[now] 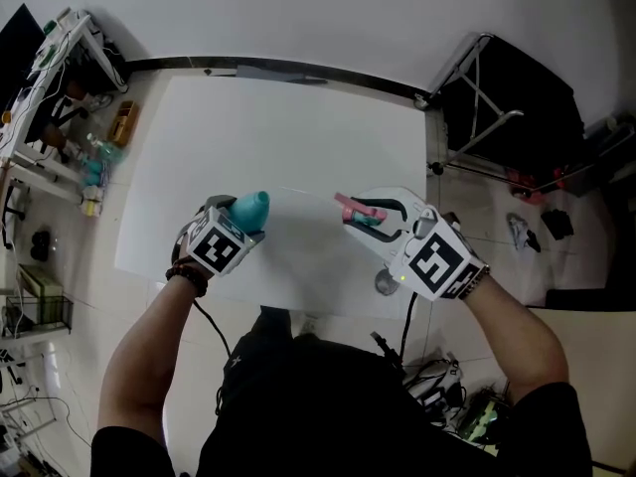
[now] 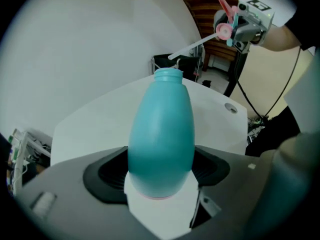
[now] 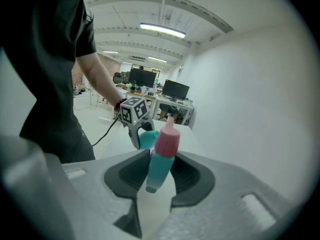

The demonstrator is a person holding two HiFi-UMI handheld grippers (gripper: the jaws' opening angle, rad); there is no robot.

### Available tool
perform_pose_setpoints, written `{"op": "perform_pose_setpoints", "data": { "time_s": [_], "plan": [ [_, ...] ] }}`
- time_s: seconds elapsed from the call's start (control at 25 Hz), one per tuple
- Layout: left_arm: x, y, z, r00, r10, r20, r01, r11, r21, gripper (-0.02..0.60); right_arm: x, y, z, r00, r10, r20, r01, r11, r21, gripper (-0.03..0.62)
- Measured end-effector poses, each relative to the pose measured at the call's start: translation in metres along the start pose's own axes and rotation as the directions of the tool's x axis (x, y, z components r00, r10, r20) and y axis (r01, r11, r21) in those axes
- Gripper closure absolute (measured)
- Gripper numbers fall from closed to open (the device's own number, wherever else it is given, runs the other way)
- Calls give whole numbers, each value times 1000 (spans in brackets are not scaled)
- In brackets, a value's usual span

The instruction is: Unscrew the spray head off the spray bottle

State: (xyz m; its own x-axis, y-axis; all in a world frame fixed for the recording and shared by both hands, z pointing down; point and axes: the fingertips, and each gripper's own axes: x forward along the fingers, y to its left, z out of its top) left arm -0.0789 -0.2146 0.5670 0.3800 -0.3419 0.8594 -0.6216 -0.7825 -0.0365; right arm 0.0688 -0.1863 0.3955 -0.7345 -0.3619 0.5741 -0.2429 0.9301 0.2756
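Note:
The teal spray bottle (image 2: 161, 134) has an open neck with no head on it, and my left gripper (image 1: 231, 235) is shut on its body above the white table (image 1: 288, 137). The bottle (image 1: 250, 207) points away from me in the head view. My right gripper (image 1: 363, 219) is shut on the removed spray head (image 3: 162, 154), a teal part with a pink collar and pink trigger. A thin white dip tube (image 2: 192, 47) trails from the spray head (image 2: 226, 28) toward the bottle. The two grippers are held apart, facing each other, and the left gripper (image 3: 134, 115) shows beyond the head.
A small round grey piece (image 1: 386, 283) lies near the table's front right edge. A shelf cart (image 1: 60, 97) with bottles stands to the left. A black folding stand (image 1: 497, 107) is to the right of the table. Cables hang below my arms.

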Motion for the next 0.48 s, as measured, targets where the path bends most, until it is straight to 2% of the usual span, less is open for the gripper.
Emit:
{"op": "perform_pose_setpoints", "data": {
  "time_s": [0.2, 0.48],
  "plan": [
    [6, 3, 8, 996, 16, 88, -10, 997, -71, 176, 27, -6, -23, 998, -62, -13, 63, 989, 131, 477],
    [17, -4, 22, 985, 12, 171, 12, 990, -144, 175, 71, -11, -57, 992, -115, -46, 123, 942, 313, 477]
  ]
}}
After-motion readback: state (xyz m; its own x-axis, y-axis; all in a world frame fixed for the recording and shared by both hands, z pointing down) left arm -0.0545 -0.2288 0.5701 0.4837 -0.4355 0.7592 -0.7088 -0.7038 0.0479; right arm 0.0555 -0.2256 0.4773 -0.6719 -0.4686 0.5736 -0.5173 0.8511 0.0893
